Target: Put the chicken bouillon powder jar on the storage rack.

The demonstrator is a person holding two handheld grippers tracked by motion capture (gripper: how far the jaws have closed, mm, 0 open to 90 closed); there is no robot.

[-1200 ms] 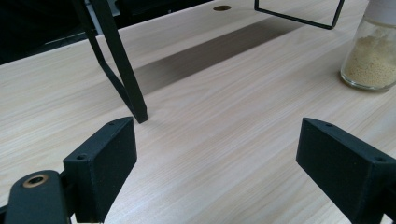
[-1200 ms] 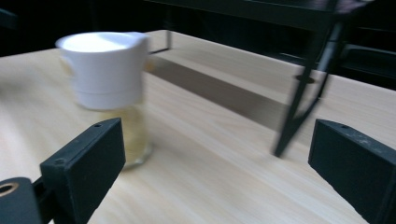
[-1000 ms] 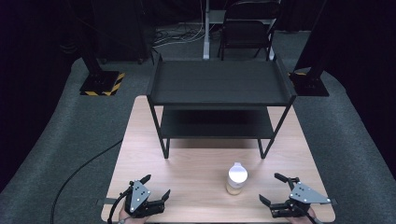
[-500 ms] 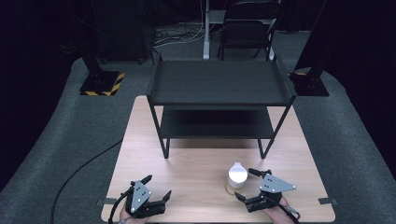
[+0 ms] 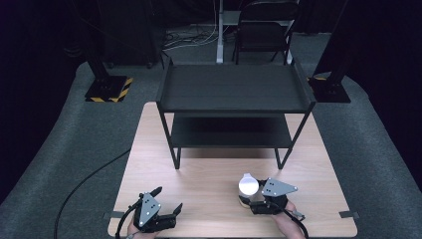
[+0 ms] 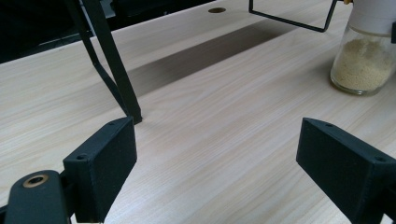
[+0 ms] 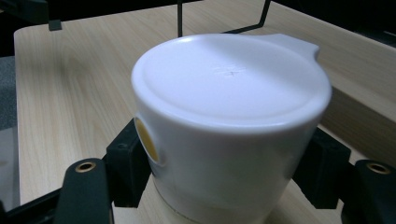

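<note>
A glass jar (image 5: pixel 247 185) with a white flip-top lid and yellowish powder inside stands on the wooden table (image 5: pixel 209 169), in front of the rack's right leg. My right gripper (image 5: pixel 250 201) has just been closing; its black pads (image 7: pixel 127 158) now press on both sides of the jar (image 7: pixel 229 121) below the lid. At the front left of the table my left gripper (image 5: pixel 169 199) rests open, with bare wood between its jaws (image 6: pixel 219 163). The jar (image 6: pixel 364 60) stands off to its upper right.
A black two-tier metal rack (image 5: pixel 234 89) stands on the far half of the table; one of its legs (image 6: pixel 114 70) is just ahead of my left gripper. A chair (image 5: pixel 263 30) and black stands sit on the carpet behind. A cable runs off the left side.
My right gripper has moved left from the table's front right up to the jar and closed on it. The left gripper has stayed put.
</note>
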